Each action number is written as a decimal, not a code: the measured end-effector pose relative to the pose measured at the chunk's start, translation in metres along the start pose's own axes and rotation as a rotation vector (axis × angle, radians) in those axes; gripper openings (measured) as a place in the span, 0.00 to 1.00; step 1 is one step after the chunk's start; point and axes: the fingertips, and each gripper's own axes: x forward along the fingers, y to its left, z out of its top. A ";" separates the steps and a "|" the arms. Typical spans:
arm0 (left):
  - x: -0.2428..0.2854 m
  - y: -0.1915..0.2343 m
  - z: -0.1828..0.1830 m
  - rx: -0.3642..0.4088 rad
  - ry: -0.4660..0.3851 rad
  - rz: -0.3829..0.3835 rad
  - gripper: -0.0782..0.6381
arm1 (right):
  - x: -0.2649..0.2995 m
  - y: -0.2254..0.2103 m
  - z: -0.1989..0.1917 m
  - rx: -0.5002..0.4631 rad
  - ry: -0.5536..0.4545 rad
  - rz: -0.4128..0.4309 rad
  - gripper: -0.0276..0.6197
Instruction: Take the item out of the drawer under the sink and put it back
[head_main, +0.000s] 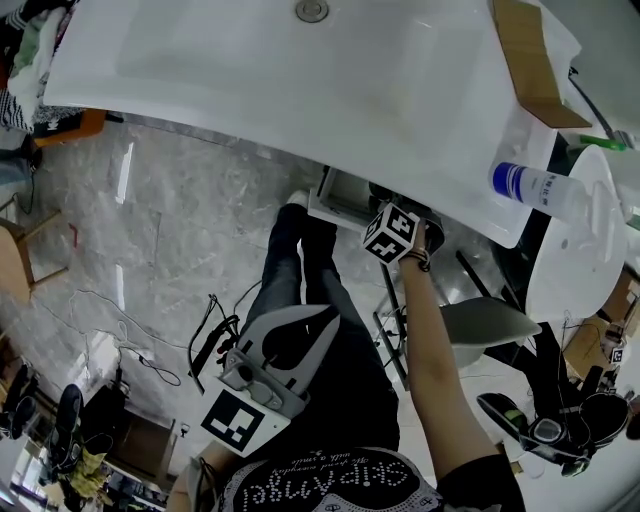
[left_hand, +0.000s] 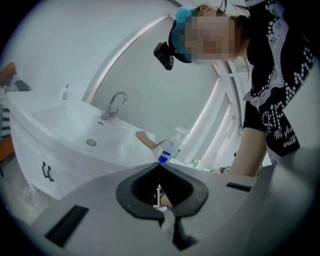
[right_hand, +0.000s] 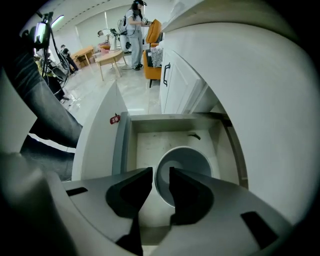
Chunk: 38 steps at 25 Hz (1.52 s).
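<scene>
A person stands at a white sink (head_main: 300, 70) with a gripper in each hand.

The right gripper (right_hand: 160, 180) points steeply down into the one open drawer (right_hand: 122, 145) under the sink. One pale round bowl (right_hand: 192, 162) sits upright on the drawer floor. The gripper's fingers are spread a little. The bowl's near rim lies in the gap between them, and neither pad visibly presses on it. From the head view only this gripper's marker cube (head_main: 390, 232) shows, at the sink's front edge.

The left gripper (head_main: 322, 312) is held low by the person's thigh, well away from the drawer. Its fingertips are pressed together with nothing between them.

Writing:
- One small red sticker (right_hand: 115, 119) sits on the drawer front. Its print is too small to read.
- One clear bottle (head_main: 545, 188) with a blue label band stands on the sink's right end. The label text is not legible.
- The person's black shirt (head_main: 330, 485) carries white dotted lettering that seems to read "SkipAngel". From the left gripper view a further line begins "We spe".

Also on the sink are one piece of brown cardboard (head_main: 530, 60) and one chrome tap (left_hand: 116, 102).
</scene>
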 end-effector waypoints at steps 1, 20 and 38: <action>0.000 0.000 0.000 0.001 -0.002 -0.002 0.11 | -0.001 -0.001 0.000 0.001 -0.002 -0.006 0.19; -0.006 0.007 0.045 0.072 -0.102 -0.092 0.11 | -0.119 -0.003 0.049 0.382 -0.320 -0.228 0.16; -0.001 -0.006 0.096 0.259 -0.112 -0.229 0.11 | -0.278 -0.014 0.084 0.765 -0.834 -0.395 0.07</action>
